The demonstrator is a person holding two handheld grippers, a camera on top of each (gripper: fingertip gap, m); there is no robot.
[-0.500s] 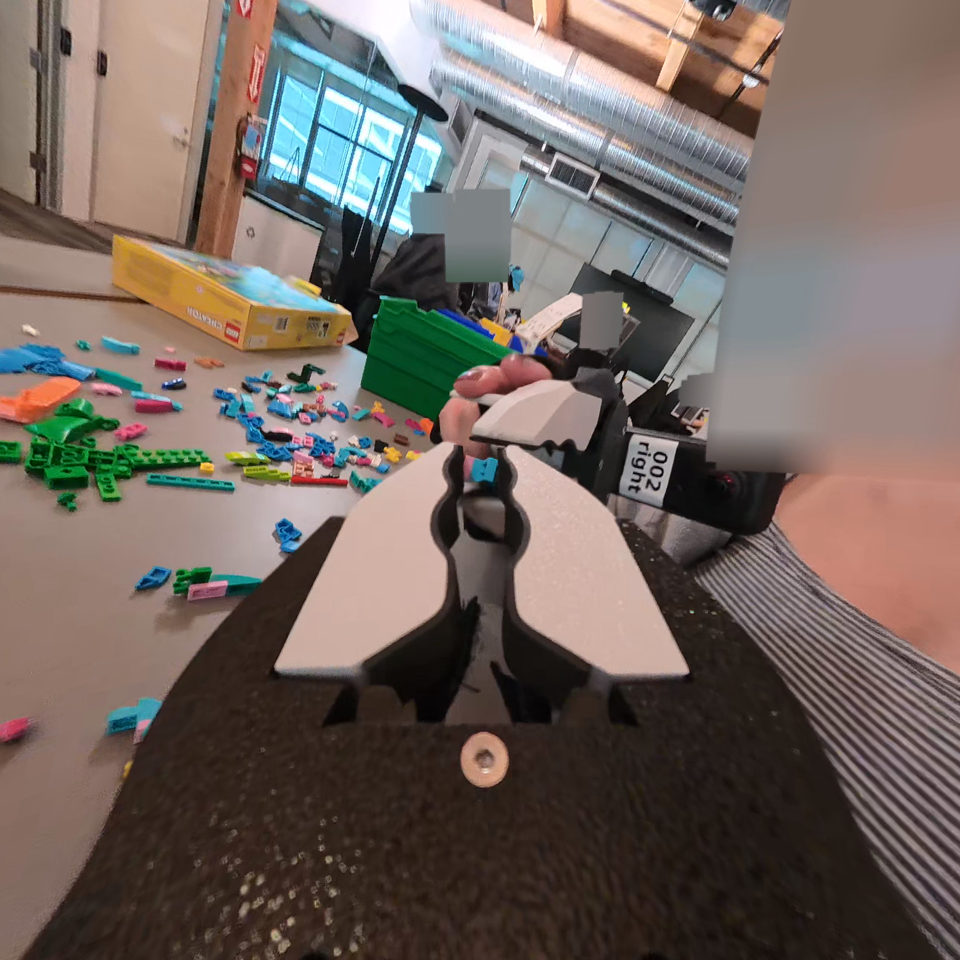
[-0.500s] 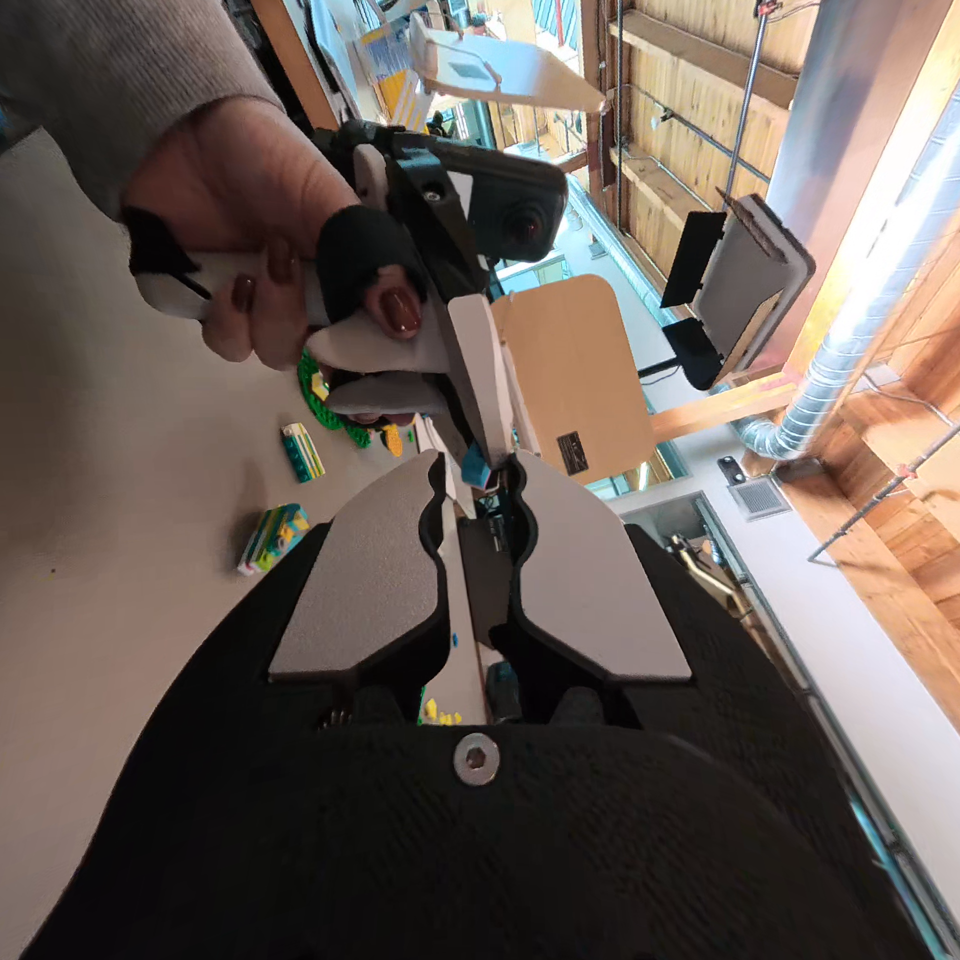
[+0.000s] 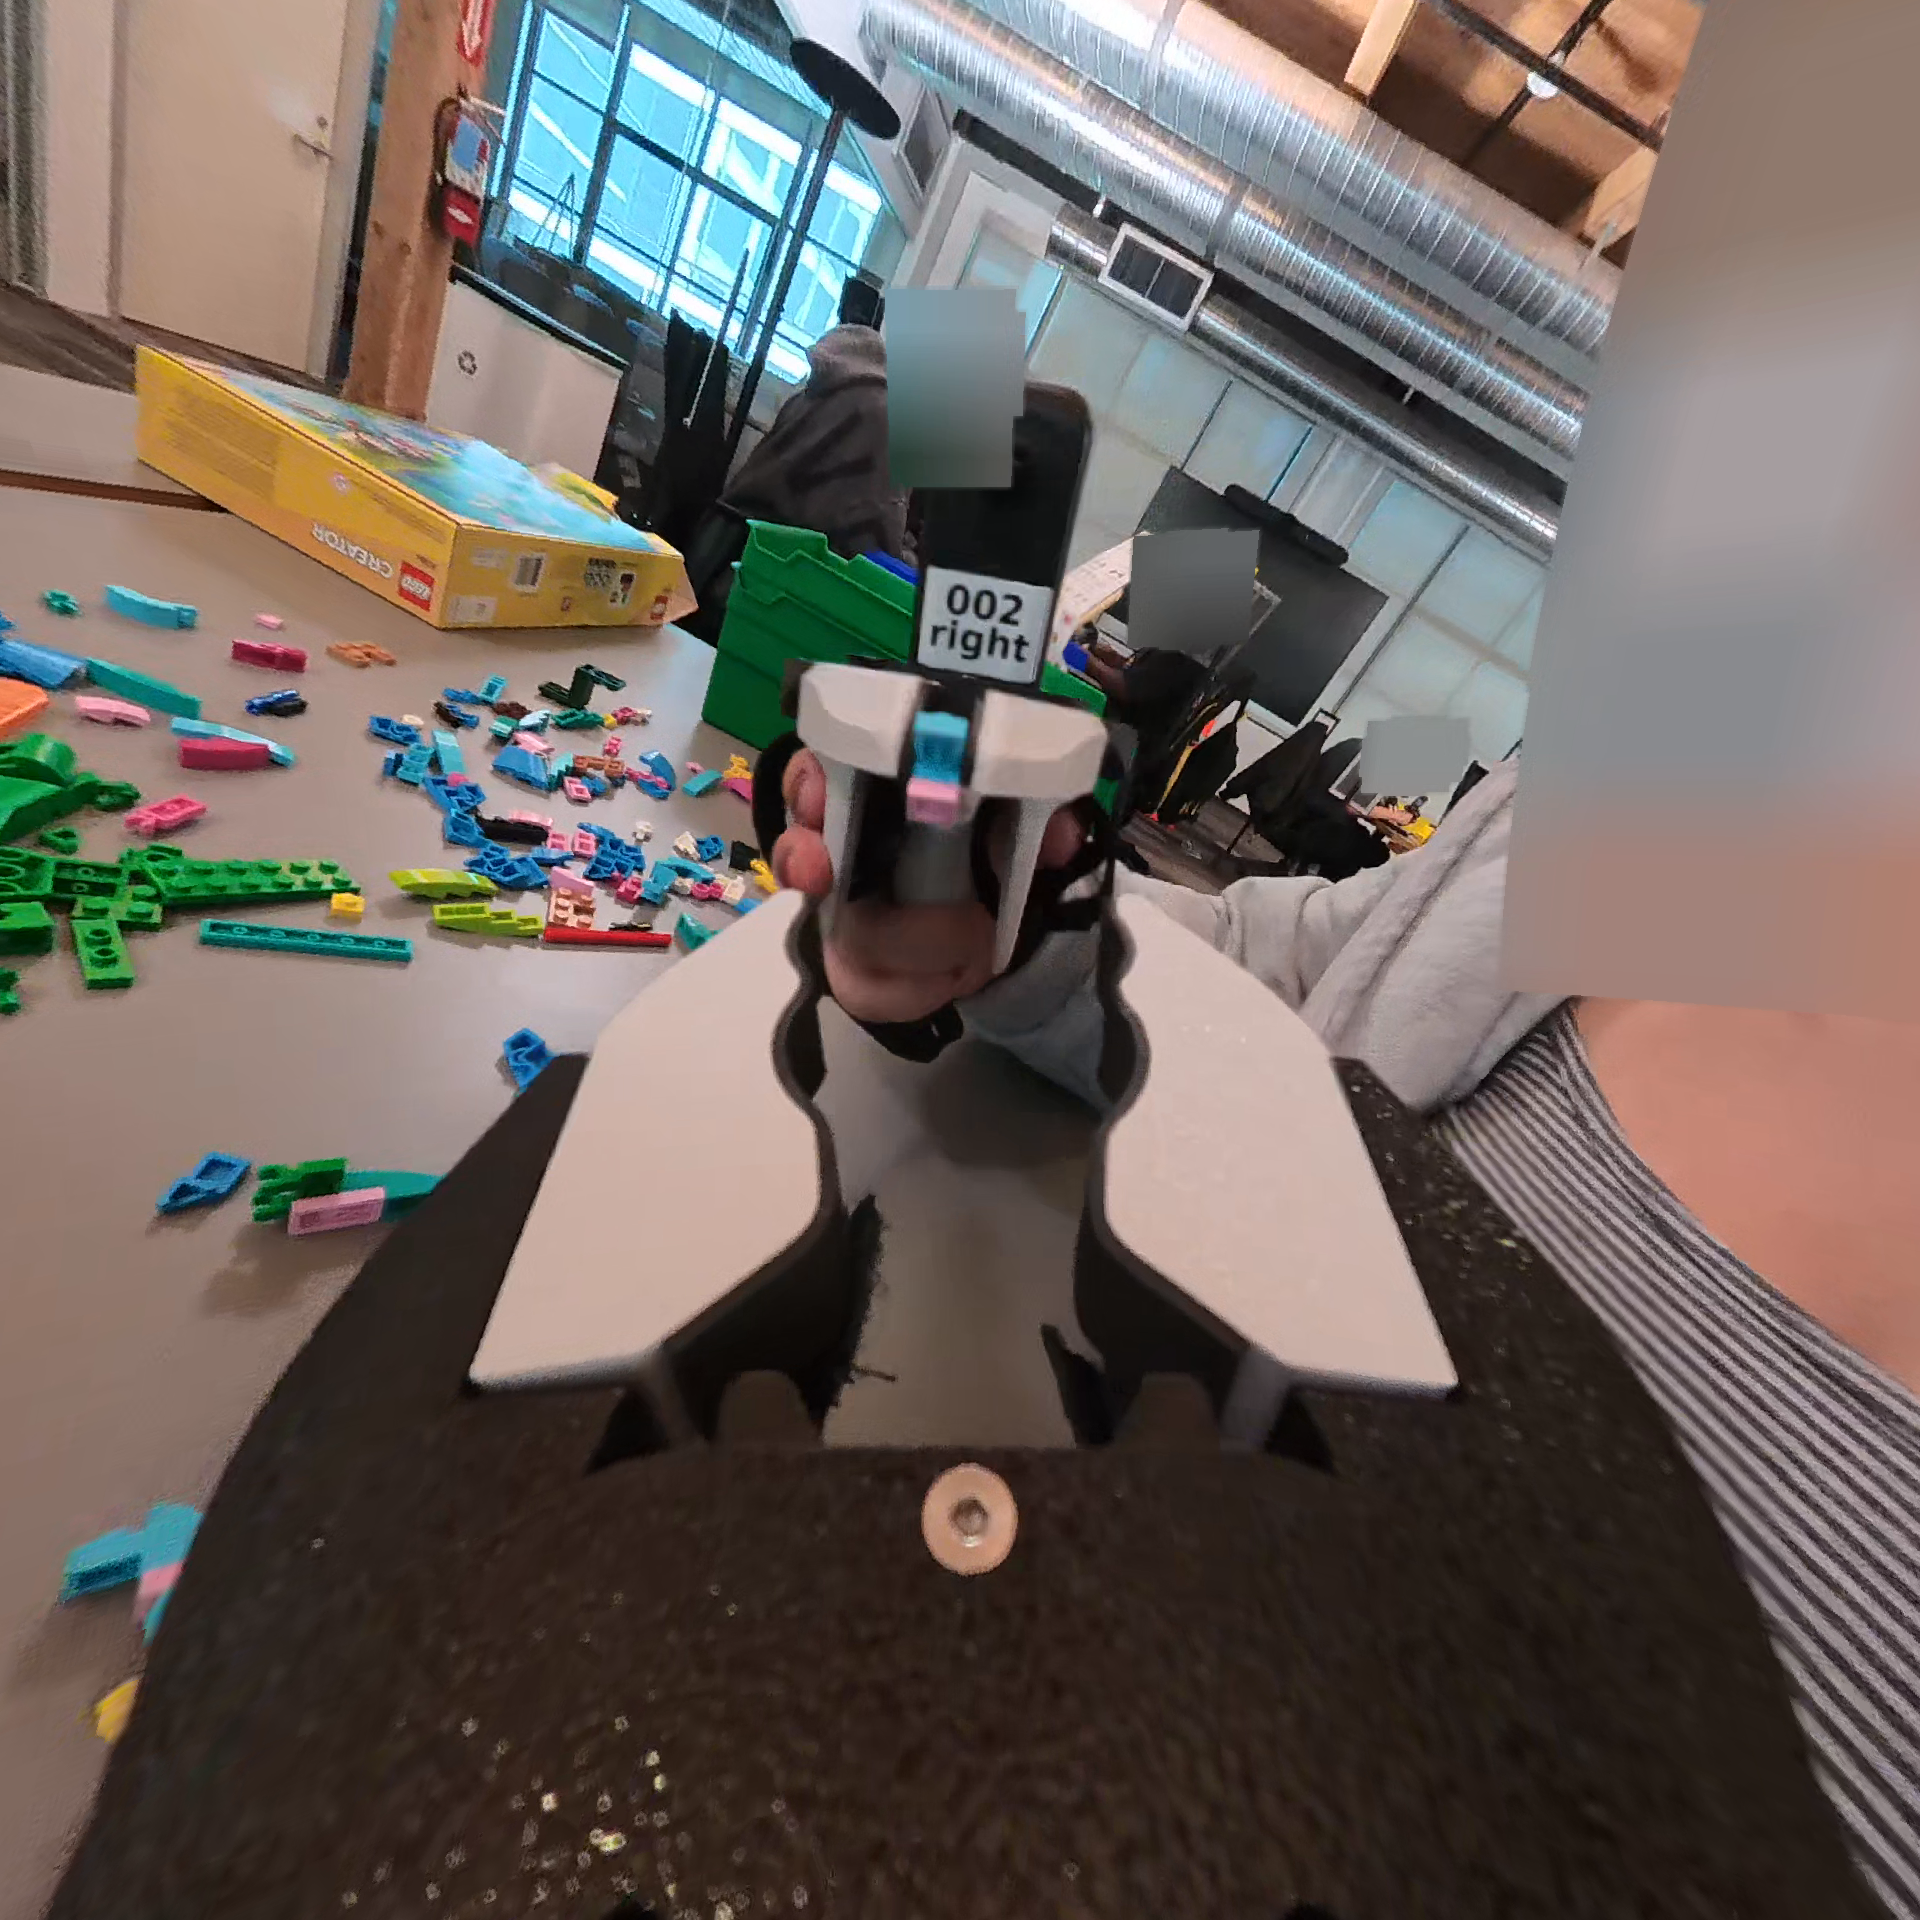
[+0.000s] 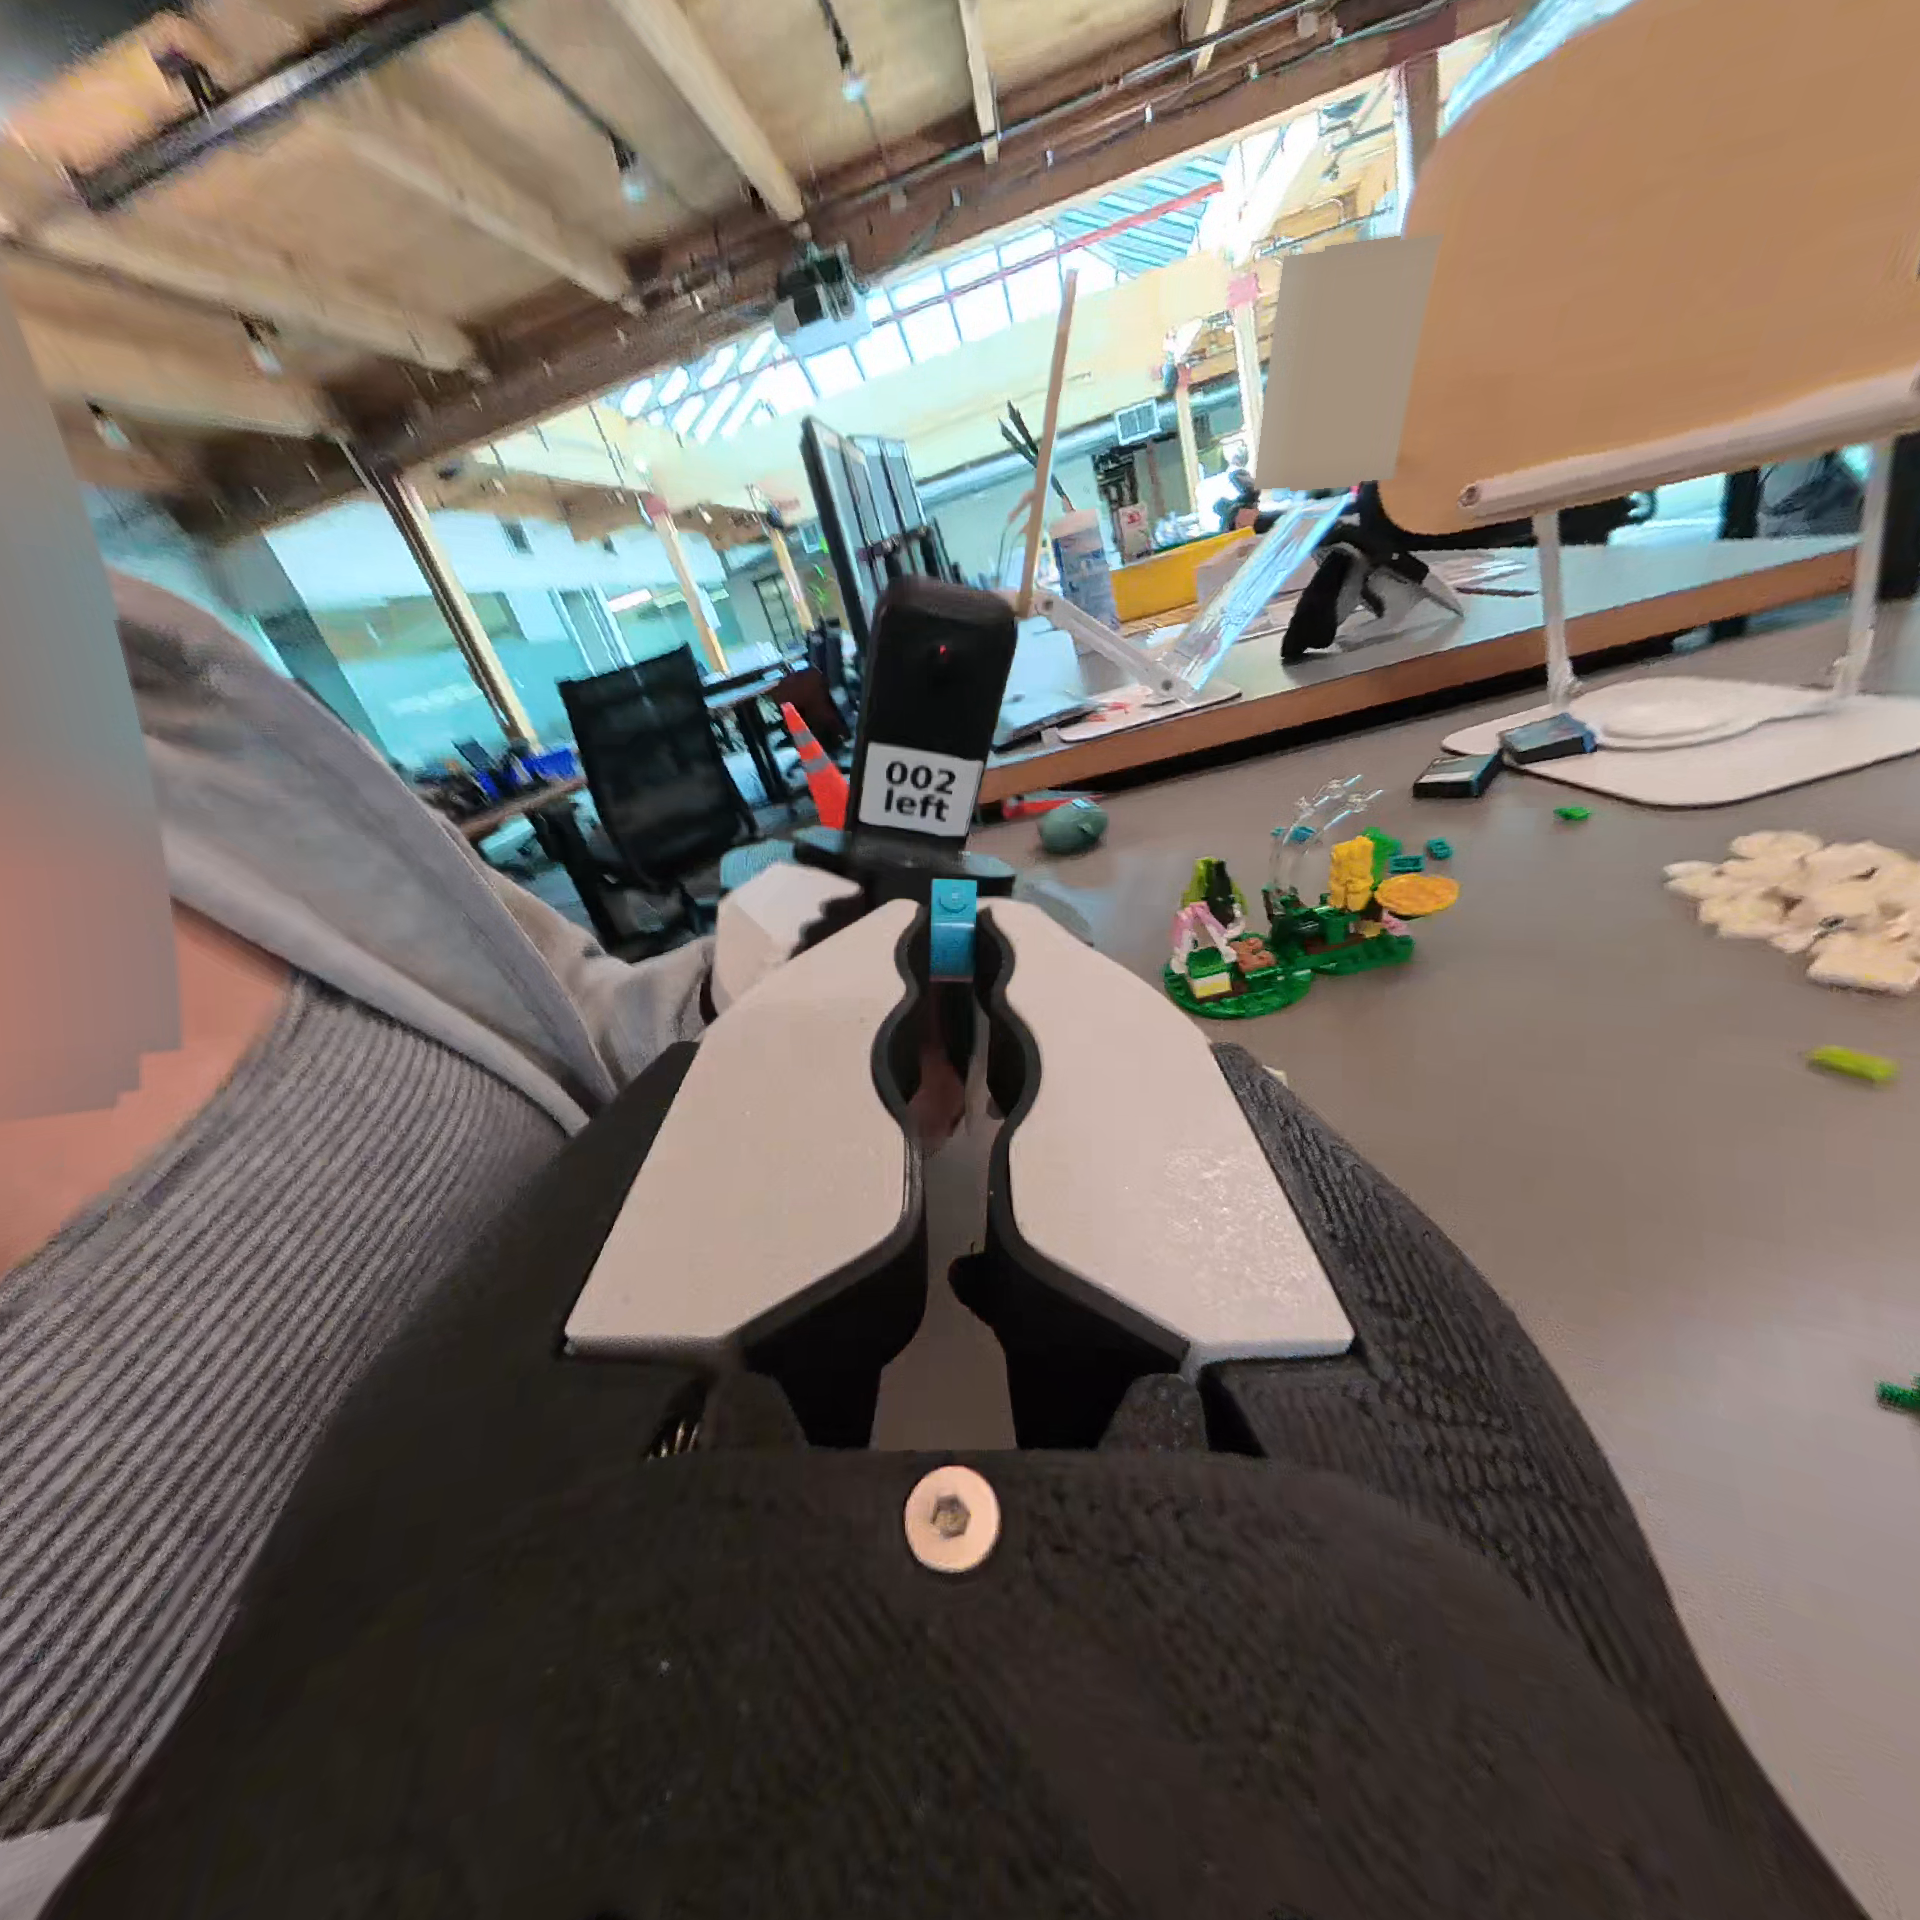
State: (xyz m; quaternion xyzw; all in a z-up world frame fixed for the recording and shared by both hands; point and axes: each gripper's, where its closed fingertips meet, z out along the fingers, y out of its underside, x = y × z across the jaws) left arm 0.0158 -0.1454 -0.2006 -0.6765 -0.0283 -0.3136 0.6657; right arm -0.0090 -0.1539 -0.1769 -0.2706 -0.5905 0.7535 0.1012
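Note:
My left gripper [image 3: 956,925] is open and empty, held above the grey table [image 3: 312,1060]. Facing it, my right gripper [image 3: 940,727] is shut on a small blue brick piece [image 3: 935,748] with a pink brick [image 3: 932,802] fixed at its lower end. In the right wrist view my right gripper [image 4: 951,925] has both pads pressed on the blue brick piece [image 4: 951,935], which sticks out past the fingertips. The left gripper's camera body [image 4: 930,707] and one of its fingers [image 4: 769,914] show just beyond. A hand [image 3: 904,935] holds the right gripper.
Many loose coloured bricks [image 3: 540,790] and green plates [image 3: 156,883] lie on the table to the left, with a yellow box [image 3: 416,520] and a green bin [image 3: 800,613] behind. A small built model on green bases [image 4: 1299,925] and a white pile [image 4: 1818,904] are to the right. Left and right tips are no more than a few centimetres apart.
My left gripper has opened and let go of the blue piece. My right gripper has closed on it and holds it alone. Both grippers have drawn apart and turned.

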